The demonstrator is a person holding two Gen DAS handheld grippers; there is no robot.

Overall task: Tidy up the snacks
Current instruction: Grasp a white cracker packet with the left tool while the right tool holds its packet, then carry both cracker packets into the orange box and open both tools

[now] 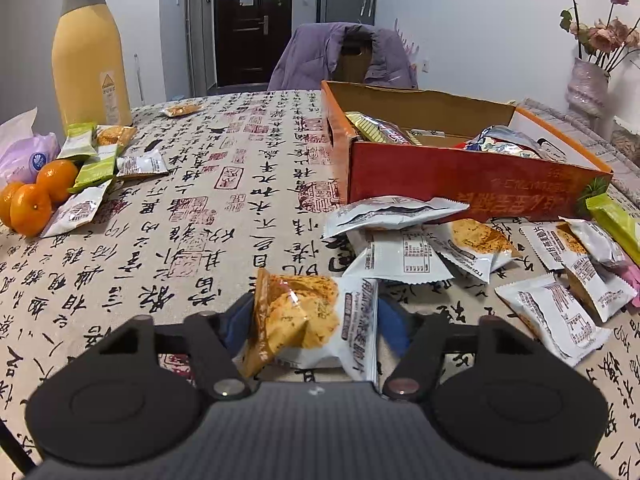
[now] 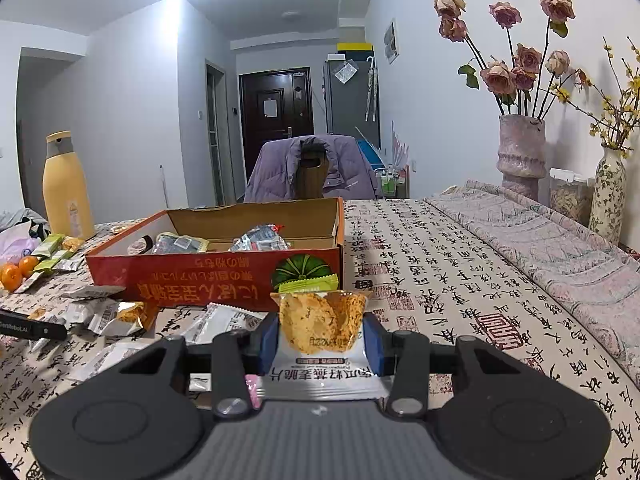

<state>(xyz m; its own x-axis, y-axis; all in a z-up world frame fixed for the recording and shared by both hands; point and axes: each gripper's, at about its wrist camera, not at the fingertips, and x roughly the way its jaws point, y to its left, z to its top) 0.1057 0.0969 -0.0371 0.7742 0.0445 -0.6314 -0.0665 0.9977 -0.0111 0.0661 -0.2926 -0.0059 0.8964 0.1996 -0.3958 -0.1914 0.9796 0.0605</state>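
My left gripper (image 1: 314, 322) is shut on an oat-crisp snack packet (image 1: 316, 320), white with a clear orange window, held low over the tablecloth. My right gripper (image 2: 322, 336) is shut on a like oat-crisp packet (image 2: 322, 324), held upright above the table. The open red-orange cardboard box (image 1: 460, 176) holds a few foil snack bags; it also shows in the right wrist view (image 2: 216, 272), ahead and left of the right gripper. Several loose white packets (image 1: 404, 236) lie in front of the box, and they show in the right wrist view (image 2: 116, 316).
A yellow bottle (image 1: 90, 56), three oranges (image 1: 36, 200) and green snack bars (image 1: 94, 160) sit at the far left. A green bar (image 2: 308, 282) leans by the box. Vases with dried roses (image 2: 520, 152) stand at the right. A chair with a purple jacket (image 1: 344, 56) is behind the table.
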